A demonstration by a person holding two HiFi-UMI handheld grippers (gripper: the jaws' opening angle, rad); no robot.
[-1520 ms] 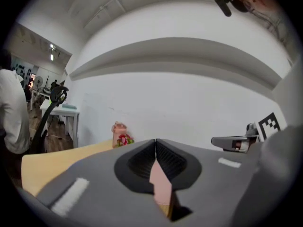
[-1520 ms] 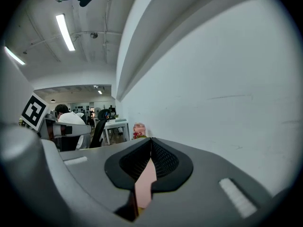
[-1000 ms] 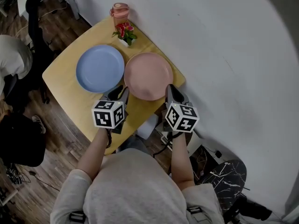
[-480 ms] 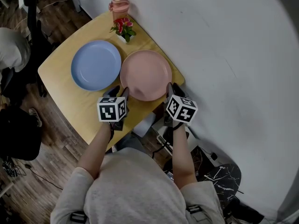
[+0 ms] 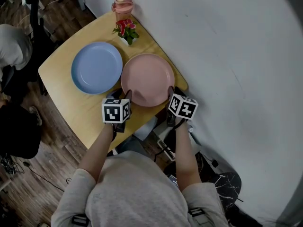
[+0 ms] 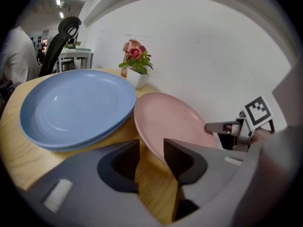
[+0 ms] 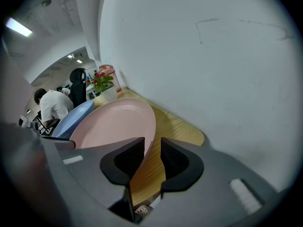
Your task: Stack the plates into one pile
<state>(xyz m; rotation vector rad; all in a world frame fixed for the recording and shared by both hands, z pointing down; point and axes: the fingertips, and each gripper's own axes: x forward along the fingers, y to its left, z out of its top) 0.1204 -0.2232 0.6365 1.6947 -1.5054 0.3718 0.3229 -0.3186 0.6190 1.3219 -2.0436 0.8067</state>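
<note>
Operator: light grey long-sleeved top [image 5: 137, 193], plain, no print; sleeves stop short of the forearms. Black strap buckles [image 5: 78, 218] at both lower sides of the torso.
Left gripper [image 6: 151, 157]: matte grey moulded body, two black ribbed pads [image 6: 124, 161], small white patch on the housing, white cube w/ black square markers [image 5: 116, 111]. Right gripper [image 7: 152, 156]: same build, same kind of cube.

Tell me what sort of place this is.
Probably an office or lab: a small wooden table against a white wall, an office chair, and a desk under ceiling lights behind.
</note>
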